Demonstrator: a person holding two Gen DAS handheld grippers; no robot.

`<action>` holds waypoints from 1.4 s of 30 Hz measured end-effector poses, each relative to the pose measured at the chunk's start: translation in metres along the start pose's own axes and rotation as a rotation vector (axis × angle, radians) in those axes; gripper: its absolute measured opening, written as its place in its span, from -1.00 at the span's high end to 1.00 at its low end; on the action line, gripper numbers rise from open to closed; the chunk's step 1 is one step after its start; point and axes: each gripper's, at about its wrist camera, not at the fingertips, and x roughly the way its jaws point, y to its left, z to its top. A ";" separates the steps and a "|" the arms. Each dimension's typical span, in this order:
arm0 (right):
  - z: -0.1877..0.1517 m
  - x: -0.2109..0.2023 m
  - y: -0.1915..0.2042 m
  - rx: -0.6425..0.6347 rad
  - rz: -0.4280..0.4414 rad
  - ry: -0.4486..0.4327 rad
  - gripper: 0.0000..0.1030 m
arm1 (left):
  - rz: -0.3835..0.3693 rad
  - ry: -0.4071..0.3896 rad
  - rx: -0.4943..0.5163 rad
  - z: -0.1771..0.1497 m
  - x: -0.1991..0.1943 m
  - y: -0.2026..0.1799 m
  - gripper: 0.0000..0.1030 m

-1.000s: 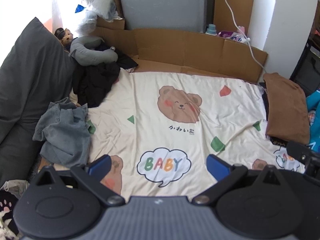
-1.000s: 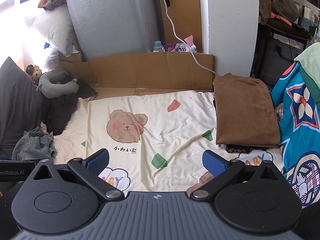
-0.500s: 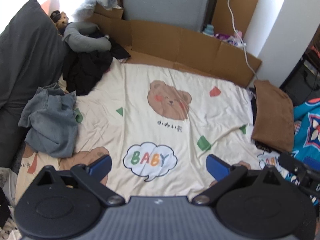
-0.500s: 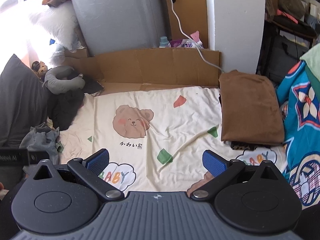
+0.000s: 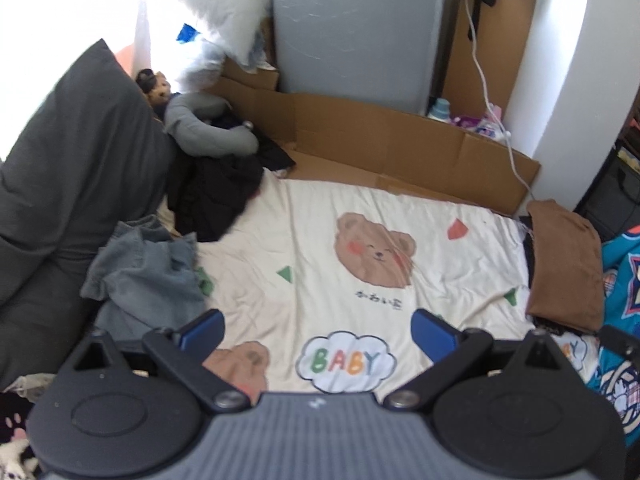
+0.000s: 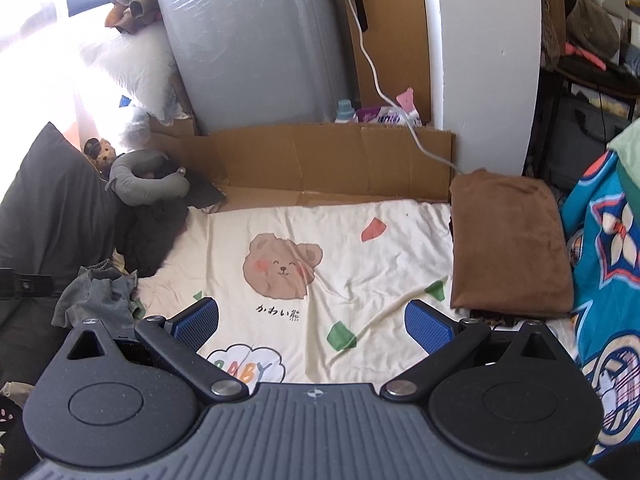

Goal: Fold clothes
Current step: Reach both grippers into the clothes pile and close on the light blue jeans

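Hanging over the near edge of the bed, the left gripper [image 5: 316, 330] has its blue-padded fingers [image 5: 202, 328] spread wide with nothing between them. The right gripper [image 6: 312, 320] is the same: pads apart, empty, held above the sheet.

Just beyond the left gripper's left finger lies a crumpled grey-blue denim garment [image 5: 144, 276], bunched against a big dark grey pillow [image 5: 68, 168]. Behind it sits a heap of black clothing [image 5: 216, 196], partly under a grey neck pillow [image 5: 208, 136]. Between the two grippers stretches the cream bedsheet printed with brown bears and a "BABY" cloud [image 5: 360, 220], its middle bare. On the far right edge rests a brown garment folded into a flat rectangle [image 6: 508, 244], stacked on something dark whose edge peeks out below it. A wall of brown cardboard [image 6: 332, 160] lines the head of the bed.

So one piece lies folded and stacked at the right while two lie loose at the left, and both grippers are free. That reads to me as the gap between garments. The likely next move is for the left gripper to swing toward the denim piece, close on an edge or waistband instead of the bulk, and drag it onto the open middle of the sheet, where both grippers can spread it flat.
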 end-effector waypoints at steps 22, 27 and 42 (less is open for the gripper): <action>0.021 0.043 0.002 0.002 0.117 -0.074 -0.64 | 0.169 -0.010 -0.193 0.011 0.023 0.160 -0.73; 0.023 0.076 0.002 0.016 0.191 -0.039 -0.57 | 0.190 0.013 -0.193 0.006 0.048 0.176 -0.70; -0.017 0.227 0.044 0.052 0.370 0.127 -0.22 | 0.268 0.105 -0.301 -0.021 0.154 0.253 -0.63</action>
